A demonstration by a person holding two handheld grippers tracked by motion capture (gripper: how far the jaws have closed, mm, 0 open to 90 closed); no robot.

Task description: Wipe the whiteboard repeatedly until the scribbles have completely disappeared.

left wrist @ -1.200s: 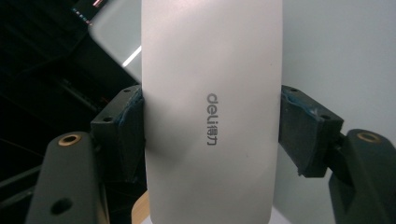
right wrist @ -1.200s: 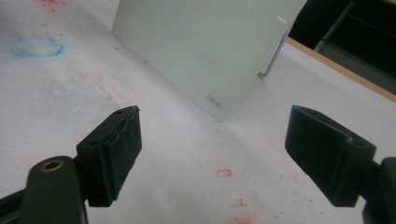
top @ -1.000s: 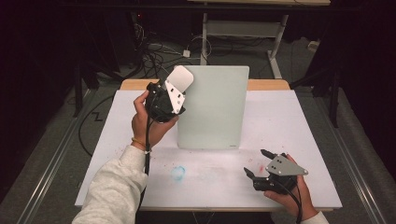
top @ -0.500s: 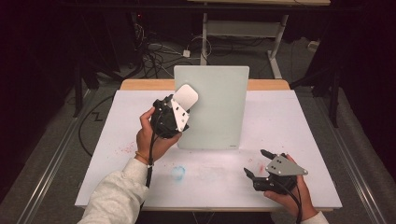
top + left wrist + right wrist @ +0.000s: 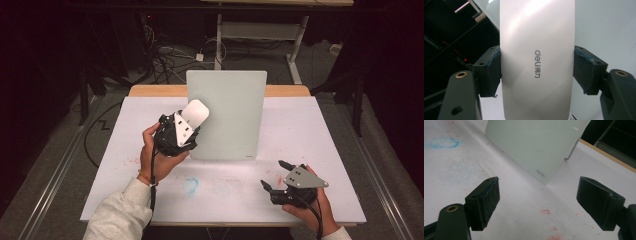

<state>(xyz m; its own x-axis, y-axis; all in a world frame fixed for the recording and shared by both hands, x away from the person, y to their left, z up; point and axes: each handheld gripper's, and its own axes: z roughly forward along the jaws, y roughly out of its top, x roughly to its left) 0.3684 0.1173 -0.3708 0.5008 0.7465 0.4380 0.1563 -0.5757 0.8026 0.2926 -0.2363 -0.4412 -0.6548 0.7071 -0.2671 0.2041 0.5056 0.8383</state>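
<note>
While the left tongs (image 5: 186, 125) clamp a white eraser (image 5: 194, 112) by its long sides against the upright glass board (image 5: 230, 115), seemingly to wipe it, the right tongs (image 5: 274, 176) rest open on the tabletop (image 5: 320, 150), apparently idle.

Obstacle: upright pale-green glass board (image 5: 227, 115) standing mid-table on the white table sheet (image 5: 325, 135), propped from behind by a wire stand leg (image 5: 570, 152); the left gripper (image 5: 176, 134), clamped on a white eraser (image 5: 194, 113), hangs against the board's left edge. Free room: open sheet right of the board and along the near edge, where the right gripper (image 5: 274, 176) rests with jaws spread, bearing flat blue ring smudge (image 5: 190, 185) and red marks (image 5: 545, 212).
</note>
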